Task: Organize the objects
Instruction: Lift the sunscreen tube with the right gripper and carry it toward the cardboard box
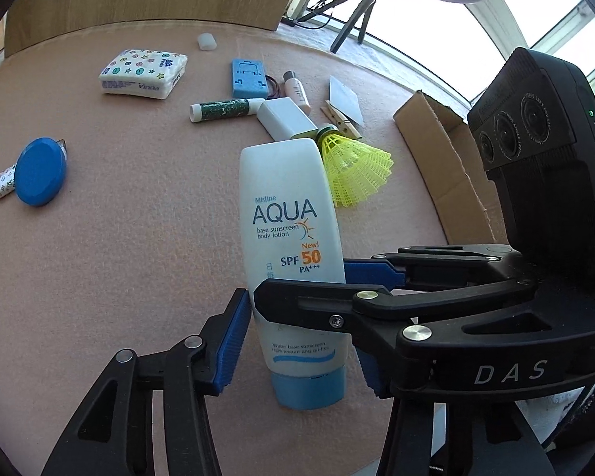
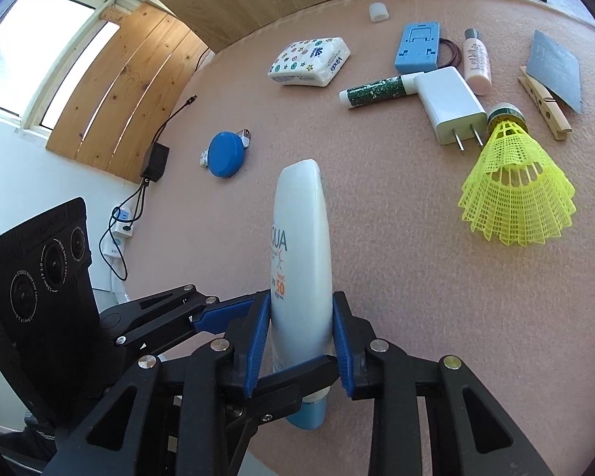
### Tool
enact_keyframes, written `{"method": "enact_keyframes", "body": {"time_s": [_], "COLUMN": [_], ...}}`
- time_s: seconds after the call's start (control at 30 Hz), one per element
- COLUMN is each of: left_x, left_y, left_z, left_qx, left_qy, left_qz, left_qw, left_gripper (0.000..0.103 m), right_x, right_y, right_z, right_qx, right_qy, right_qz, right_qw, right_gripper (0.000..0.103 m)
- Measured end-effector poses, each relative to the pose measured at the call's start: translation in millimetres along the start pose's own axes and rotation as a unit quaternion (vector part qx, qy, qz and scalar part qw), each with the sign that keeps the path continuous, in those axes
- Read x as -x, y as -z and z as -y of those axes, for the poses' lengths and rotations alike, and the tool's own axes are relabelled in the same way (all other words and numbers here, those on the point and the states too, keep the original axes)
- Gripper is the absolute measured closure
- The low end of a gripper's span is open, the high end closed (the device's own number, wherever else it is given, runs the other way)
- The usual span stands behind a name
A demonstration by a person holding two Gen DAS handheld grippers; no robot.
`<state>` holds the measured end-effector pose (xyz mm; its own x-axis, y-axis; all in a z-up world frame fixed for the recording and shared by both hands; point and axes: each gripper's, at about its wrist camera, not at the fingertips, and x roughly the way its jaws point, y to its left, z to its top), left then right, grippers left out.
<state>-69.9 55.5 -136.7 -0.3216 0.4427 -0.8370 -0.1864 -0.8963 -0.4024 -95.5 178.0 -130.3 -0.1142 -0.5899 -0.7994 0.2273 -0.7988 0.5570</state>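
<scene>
We have the sunscreen bottle standing cap-down on the pink worktop, nearest to us, with both tools on it. Our right tool is clamped on the bottle's narrow edges, its blue pads pressed against both sides just above the cap. Our left tool straddles the same bottle across its broad faces; one pad touches the printed face's edge, the other side is hidden behind the right tool's finger, so we cannot tell whether it is gripping.

Two tools crossing on one smooth, tapered bottle is the risk we see: if both squeeze at once the bottle may twist or squirt out, and the fingers may knock each other as one lets go.

Just beyond the bottle lies the yellow shuttlecock, near enough to be swept by a tilt. Farther on sit the white charger, a green-patterned tube, a clothes peg, a small pink bottle, a blue holder and a tissue pack; a blue lid lies apart to the left. A cardboard box waits at the worktop's right edge.
</scene>
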Motion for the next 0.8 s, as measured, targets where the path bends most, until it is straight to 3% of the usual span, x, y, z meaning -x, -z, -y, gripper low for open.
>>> {"method": "enact_keyframes", "body": {"time_s": [0.4, 0.8], "left_x": [-5, -40], "left_y": [-31, -84], "left_z": [88, 212], "left_qx": [-0.073, -0.156], "left_qy": [0.028, 0.082], "left_qz": [0.021, 0.042], "left_qw": [0.9967, 0.9834], "left_gripper": [0.051, 0.051], "right_x": [82, 192], "right_y": [9, 22], "right_z": [32, 91], "right_qx": [-0.021, -0.057], "right_qy": [0.026, 0.077], "right_qz": [0.070, 0.155], "right_qw": [0.997, 0.983], "right_gripper": [0.075, 0.076]}}
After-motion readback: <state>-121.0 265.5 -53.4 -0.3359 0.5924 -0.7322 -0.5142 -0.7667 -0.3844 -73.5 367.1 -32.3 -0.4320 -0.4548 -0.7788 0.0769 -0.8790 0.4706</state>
